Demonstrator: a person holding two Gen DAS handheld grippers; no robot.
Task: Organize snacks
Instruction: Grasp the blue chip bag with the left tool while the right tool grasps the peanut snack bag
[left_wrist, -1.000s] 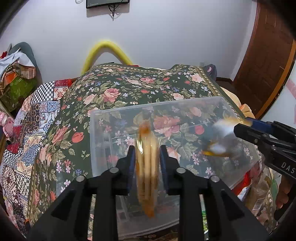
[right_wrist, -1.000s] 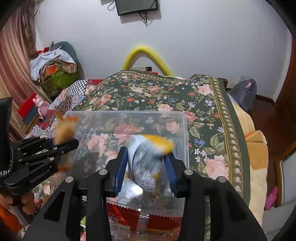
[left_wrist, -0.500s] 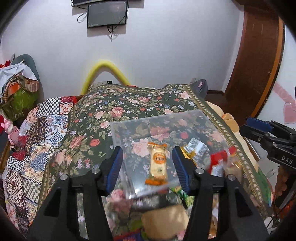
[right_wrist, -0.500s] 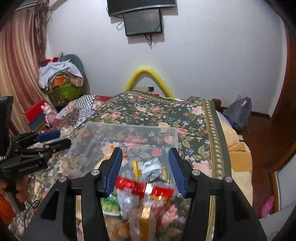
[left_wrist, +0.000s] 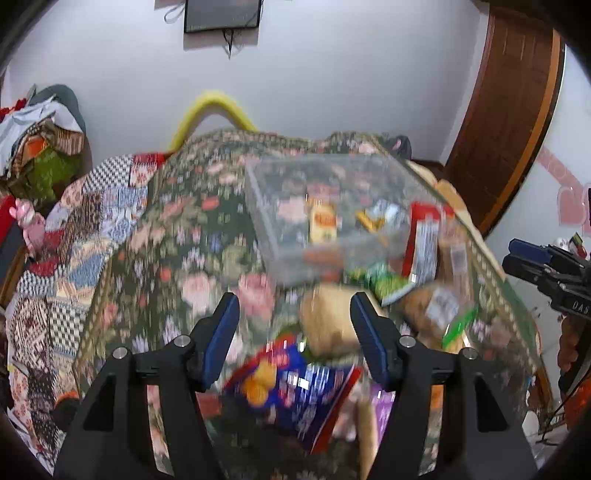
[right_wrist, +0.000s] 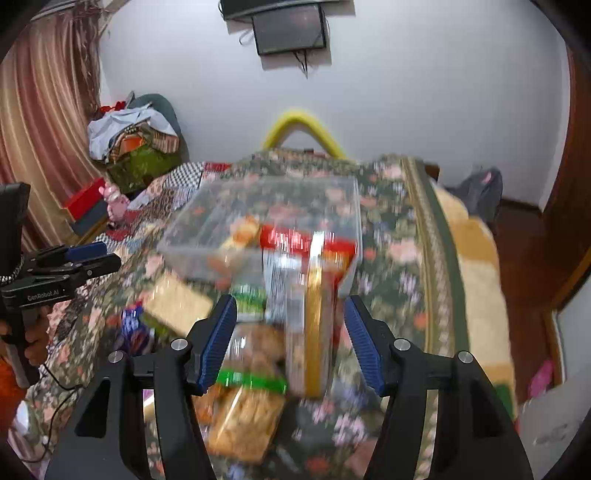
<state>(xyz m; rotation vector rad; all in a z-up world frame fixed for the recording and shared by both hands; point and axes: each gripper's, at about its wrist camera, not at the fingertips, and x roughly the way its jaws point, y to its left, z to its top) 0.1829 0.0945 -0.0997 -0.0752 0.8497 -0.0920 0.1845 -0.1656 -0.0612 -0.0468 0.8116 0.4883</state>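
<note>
Over on the left, the left gripper (left_wrist: 293, 338) hangs above the floral bedspread (left_wrist: 173, 266) with its jaws spread wide and nothing between them. Right below it lies a blue and red snack bag (left_wrist: 295, 391), blurred but clearly outside the bin. Just beyond sits a tan packet (left_wrist: 327, 319), also loose on the bedspread.

Moving toward the middle, the clear plastic bin (left_wrist: 280, 206) rests on the bed, and the count inside looks small: a yellow-orange wrapped bar (left_wrist: 323, 223) and a silver and yellow packet (left_wrist: 376, 218) beside it. That reads as two in, so the job is only begun.

Sliding right, the pile in front of the bin is the work that's left: a green packet (right_wrist: 251, 301), a red-topped clear bag (right_wrist: 295, 266) leaning at the bin's near wall, a gold-edged clear pack (right_wrist: 314, 332), and a bag of brown biscuits with a green strip (right_wrist: 245, 406) nearest the camera. The right gripper (right_wrist: 290, 339) hovers over this heap, jaws wide apart, gripping nothing.

My call: both tools free, most snacks not yet binned, next pick likely from this front pile.
</note>
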